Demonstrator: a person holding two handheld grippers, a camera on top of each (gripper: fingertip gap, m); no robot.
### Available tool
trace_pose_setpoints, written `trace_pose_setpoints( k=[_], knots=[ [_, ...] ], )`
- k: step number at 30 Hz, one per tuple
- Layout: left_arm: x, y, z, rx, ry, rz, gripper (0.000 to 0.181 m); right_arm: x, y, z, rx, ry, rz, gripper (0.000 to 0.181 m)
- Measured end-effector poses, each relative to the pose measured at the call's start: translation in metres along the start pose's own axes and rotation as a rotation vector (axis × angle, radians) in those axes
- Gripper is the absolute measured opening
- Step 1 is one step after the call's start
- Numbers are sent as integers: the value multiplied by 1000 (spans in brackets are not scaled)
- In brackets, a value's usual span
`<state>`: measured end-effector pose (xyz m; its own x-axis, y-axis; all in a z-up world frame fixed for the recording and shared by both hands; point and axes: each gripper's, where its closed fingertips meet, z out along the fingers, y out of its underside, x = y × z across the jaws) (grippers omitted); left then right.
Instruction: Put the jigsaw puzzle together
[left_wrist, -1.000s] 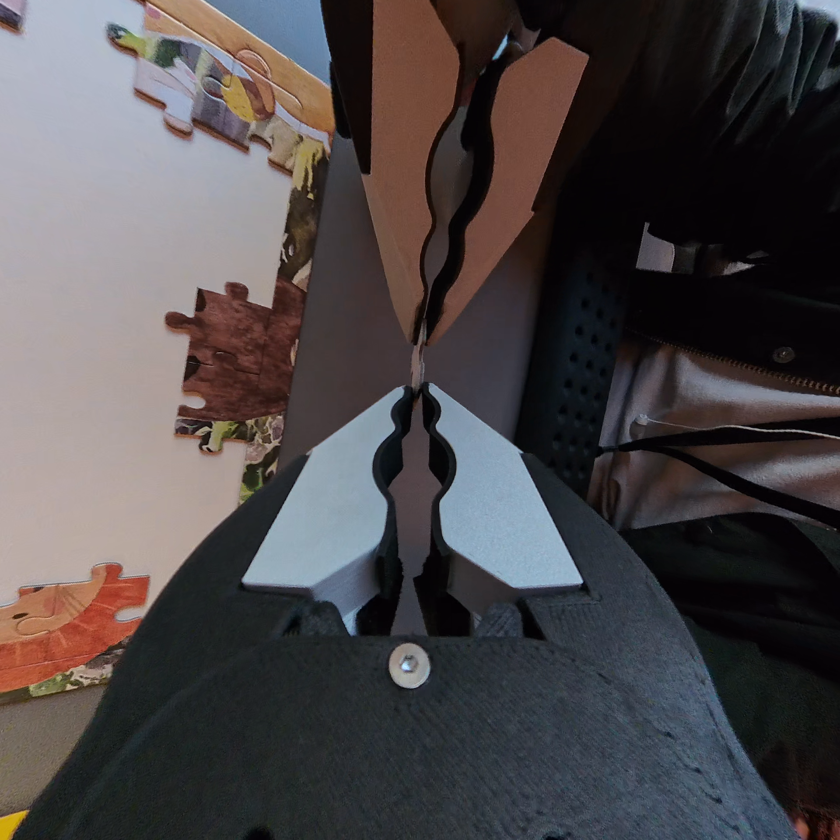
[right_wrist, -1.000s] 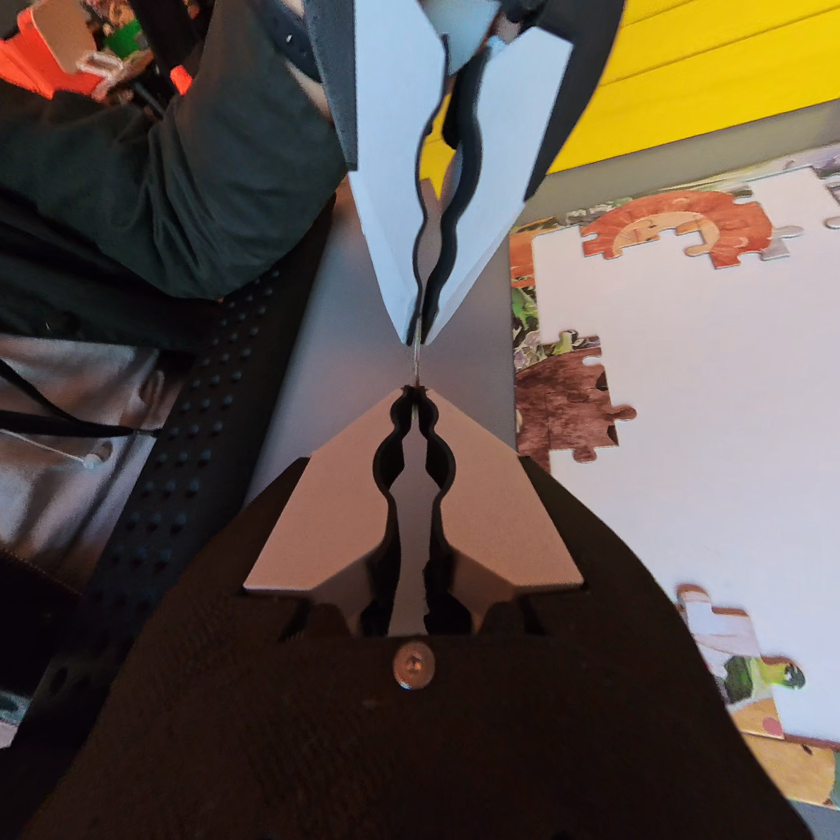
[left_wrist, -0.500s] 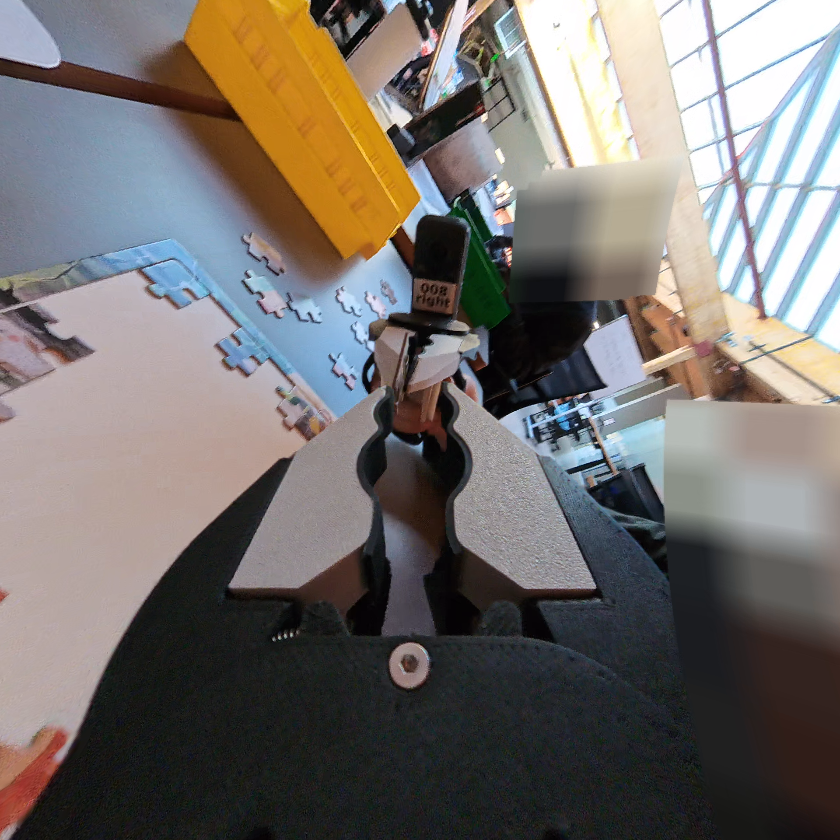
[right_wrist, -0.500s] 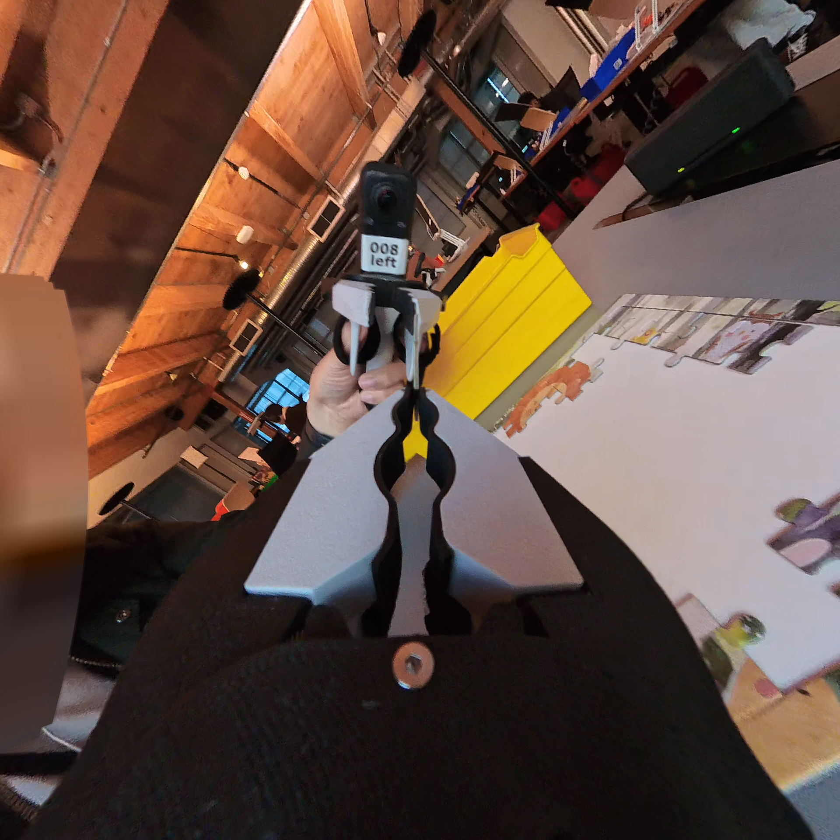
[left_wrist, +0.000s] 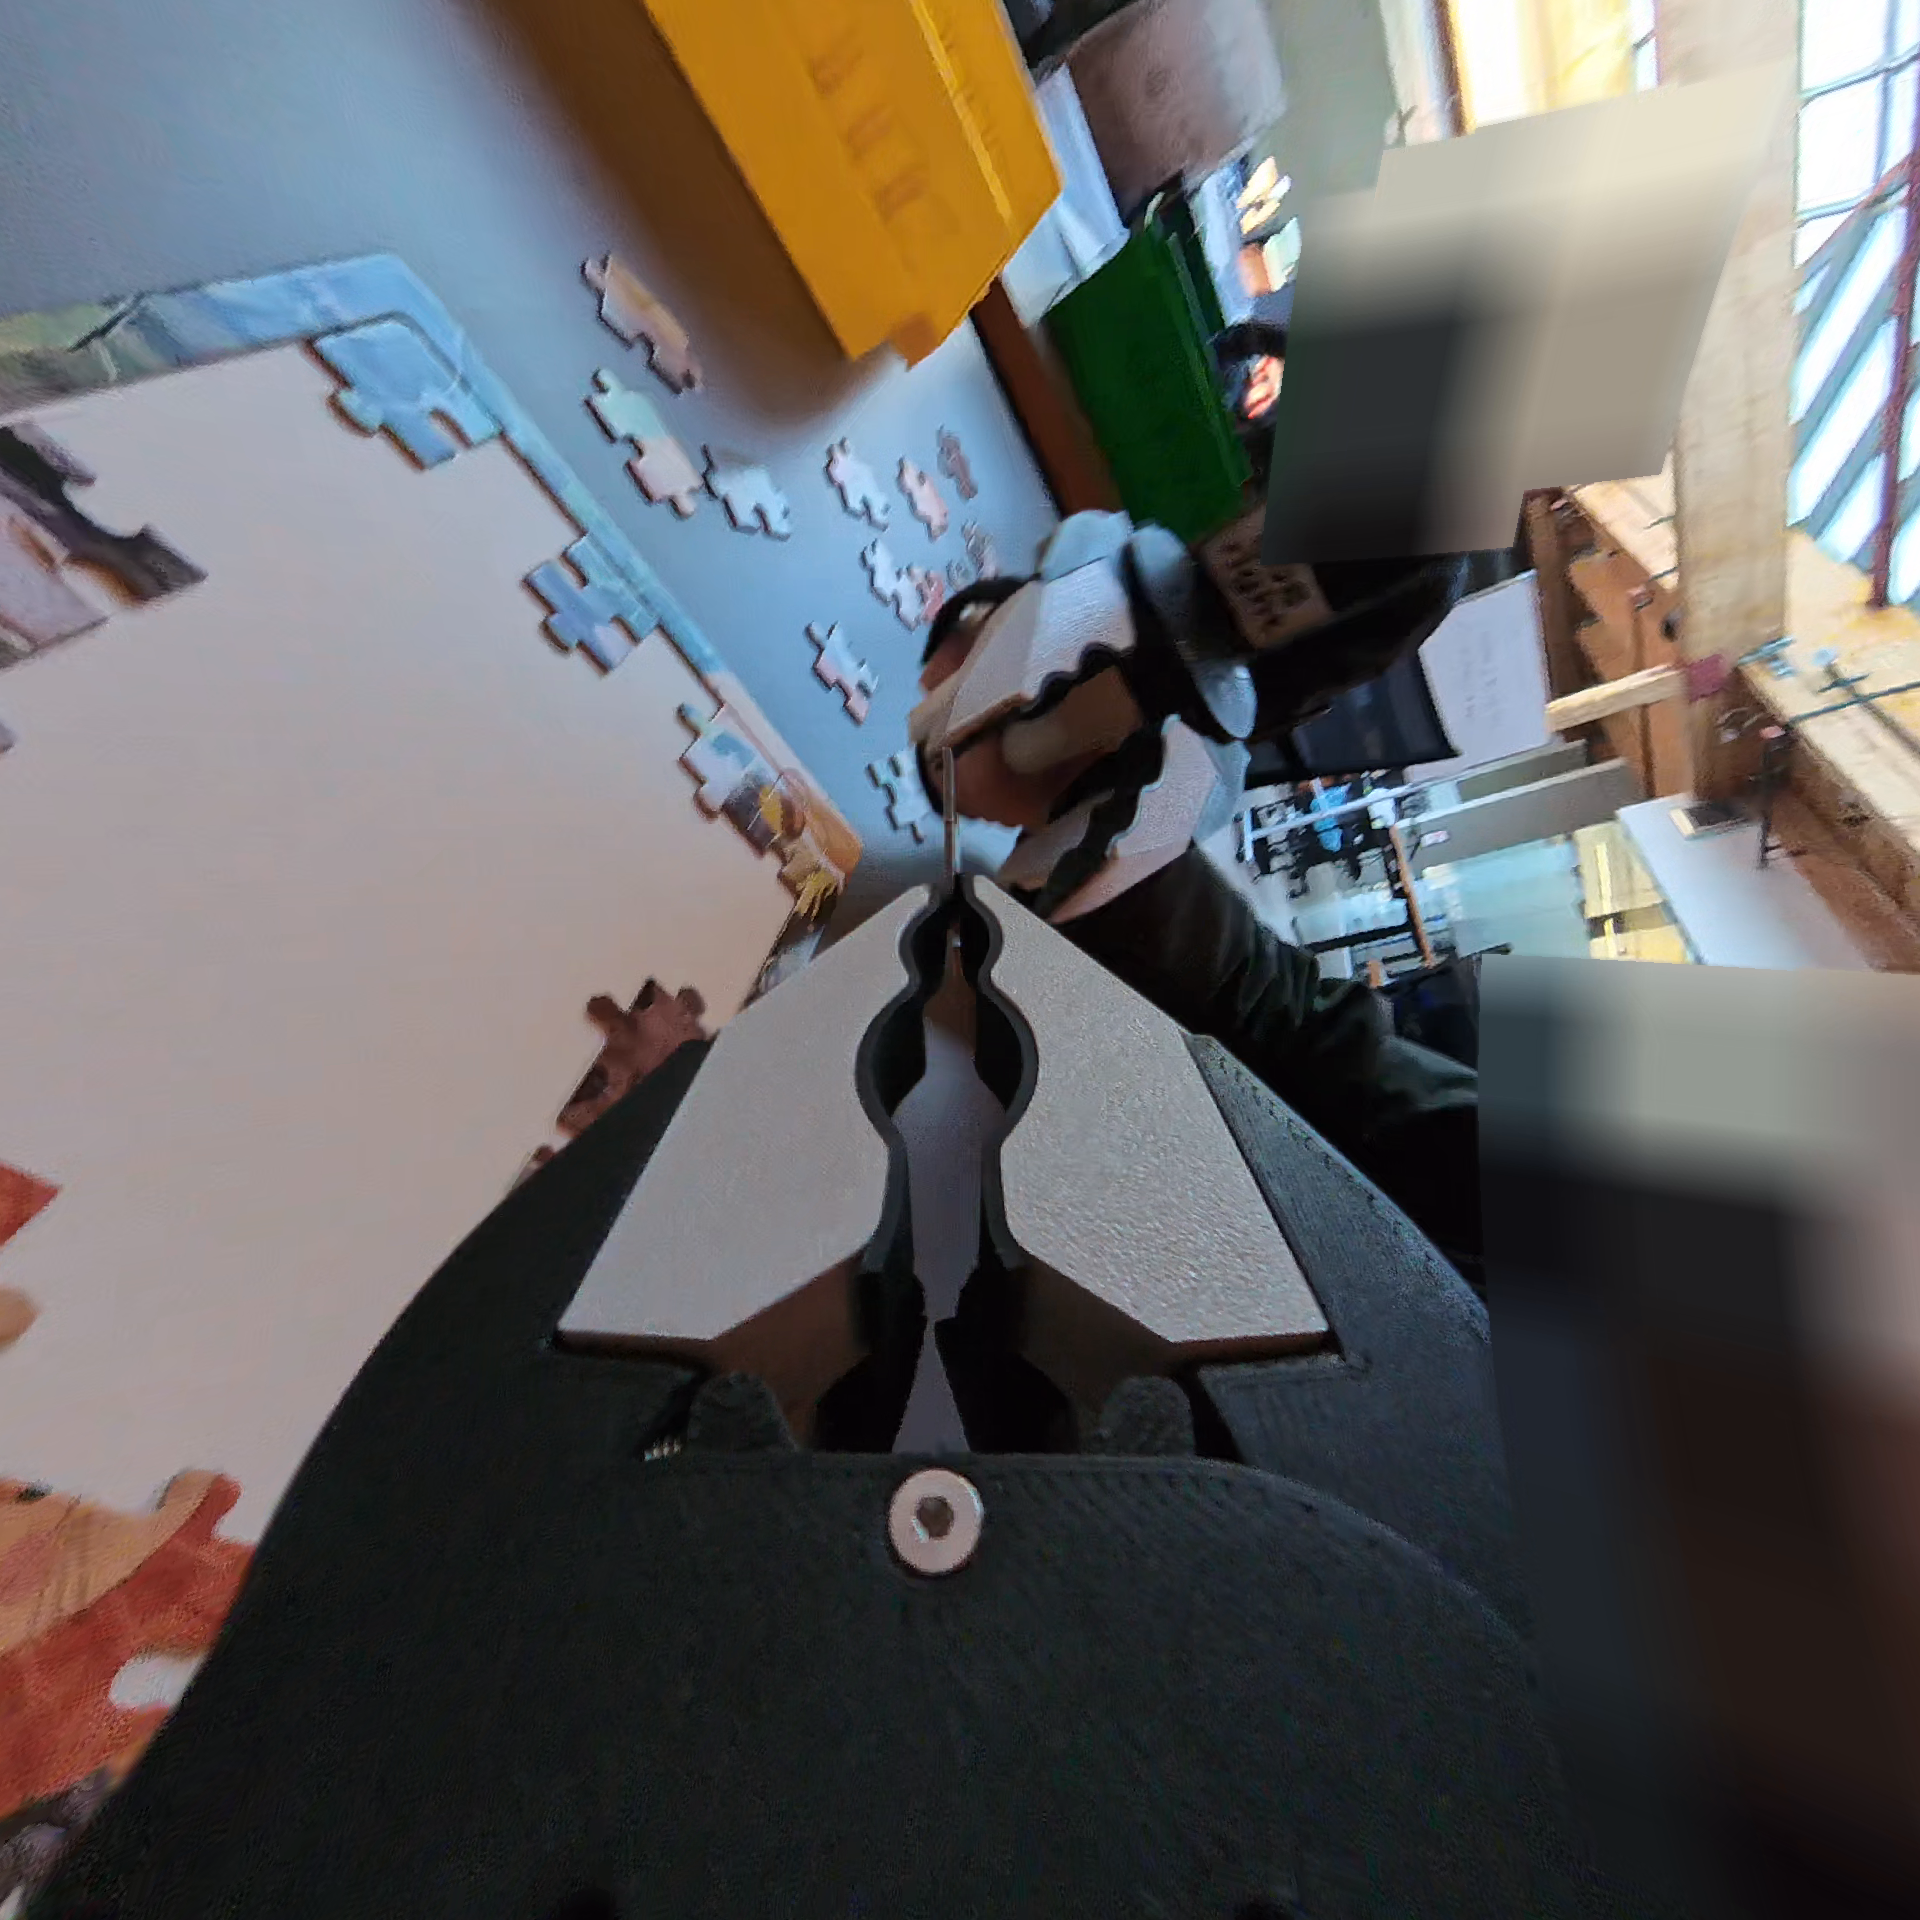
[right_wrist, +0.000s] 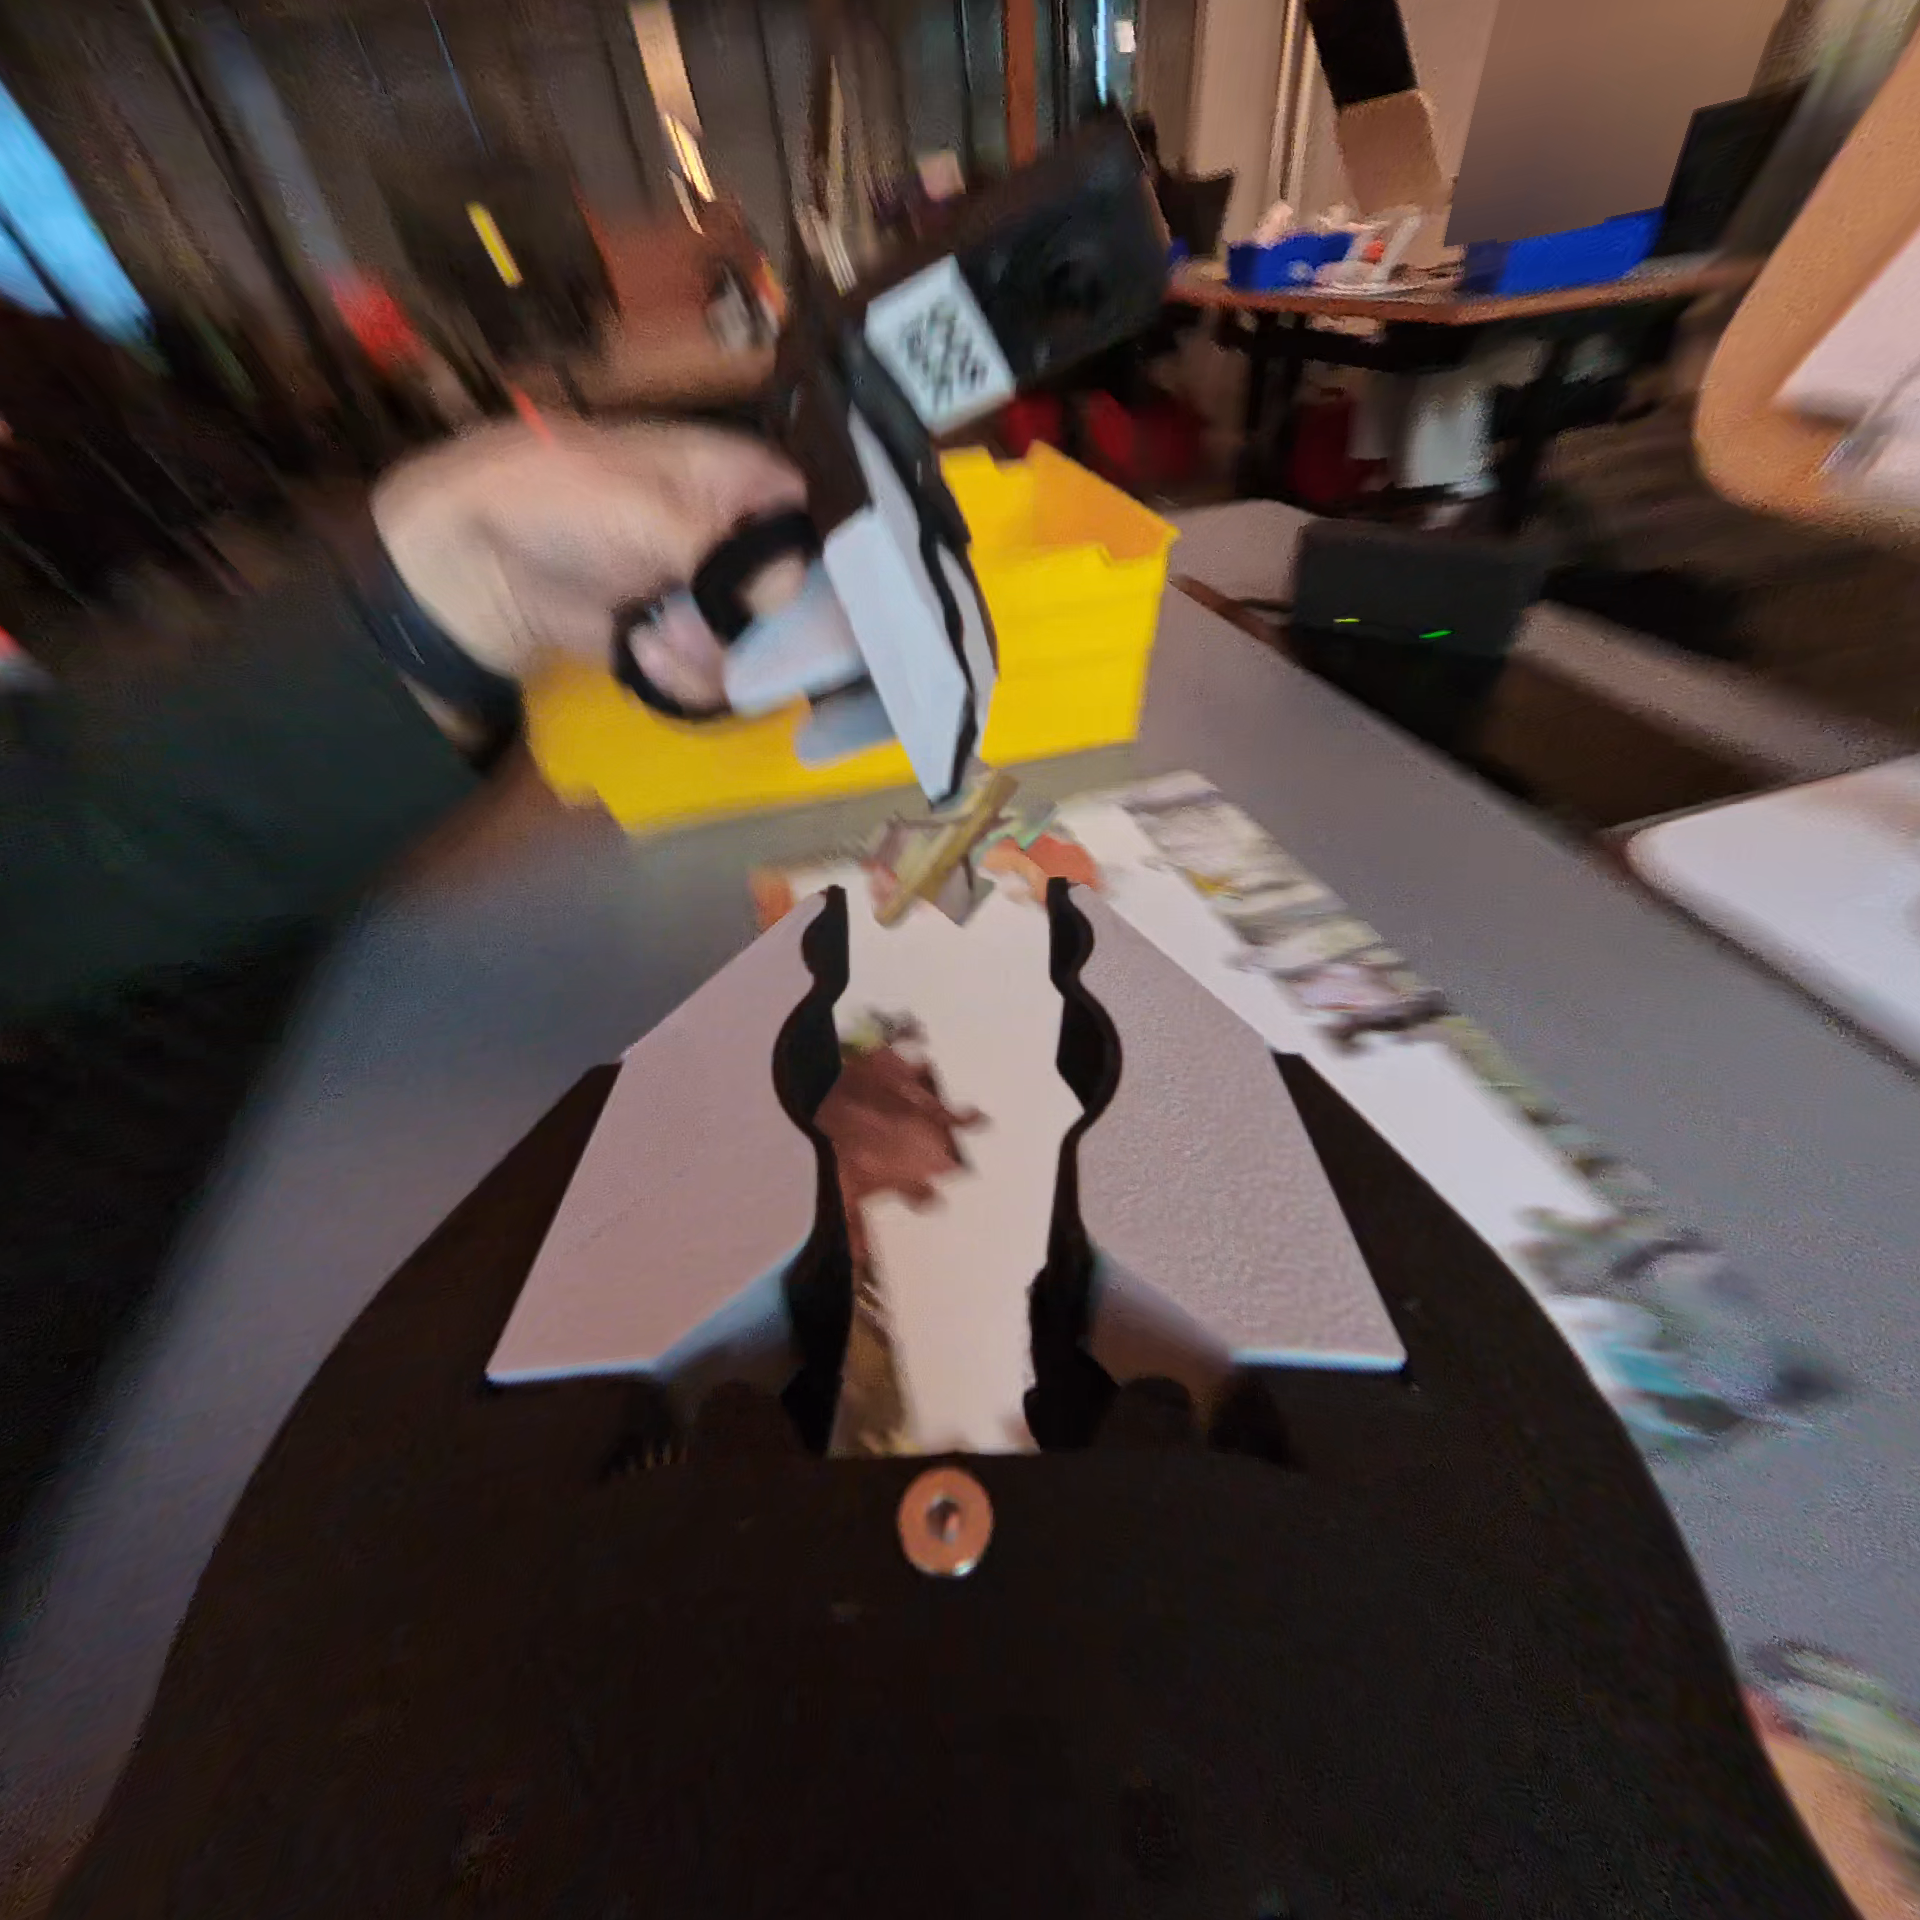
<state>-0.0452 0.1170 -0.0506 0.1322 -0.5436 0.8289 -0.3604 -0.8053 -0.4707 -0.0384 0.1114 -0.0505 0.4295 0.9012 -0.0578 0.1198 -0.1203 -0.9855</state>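
My left gripper is shut on a puzzle piece that I see edge-on as a thin strip sticking out past the tips. In the right wrist view the same piece hangs from the left gripper, colourful and blurred. My right gripper is open and empty, its jaws wide apart just short of the piece. It also shows in the left wrist view, open around the piece's far end. The white puzzle board lies below with a partly built picture border.
Several loose pieces lie on the grey table beyond the board's corner. A yellow bin and a green bin stand at the far edge. A brown built patch lies on the board. The grippers are tip to tip, or close to it.
Both grippers held the piece between them a second ago. Now the right gripper has opened and let go, and the left gripper alone holds it. Both views have swung over the board.
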Motion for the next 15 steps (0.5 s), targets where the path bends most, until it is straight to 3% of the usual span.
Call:
trace_pose_setpoints(
  k=[2, 4, 8, 12, 15],
  knots=[
    [-3, 9, 0, -57, -26, 7, 0, -2, 21, -1, -178, 92, -347, 37],
    [-5, 19, 0, -121, -39, 6, 0, -1, 34, 2, -288, 162, -547, 40],
    [-12, 38, 3, -232, -89, 14, 0, -15, 41, 17, -328, 136, -636, 46],
    [-16, 45, 7, -282, -113, 29, 0, -20, 46, 20, -362, 132, -666, 31],
    [-18, 44, 7, -279, -122, 39, 0, -17, 48, 20, -366, 140, -644, 31]
  ],
)
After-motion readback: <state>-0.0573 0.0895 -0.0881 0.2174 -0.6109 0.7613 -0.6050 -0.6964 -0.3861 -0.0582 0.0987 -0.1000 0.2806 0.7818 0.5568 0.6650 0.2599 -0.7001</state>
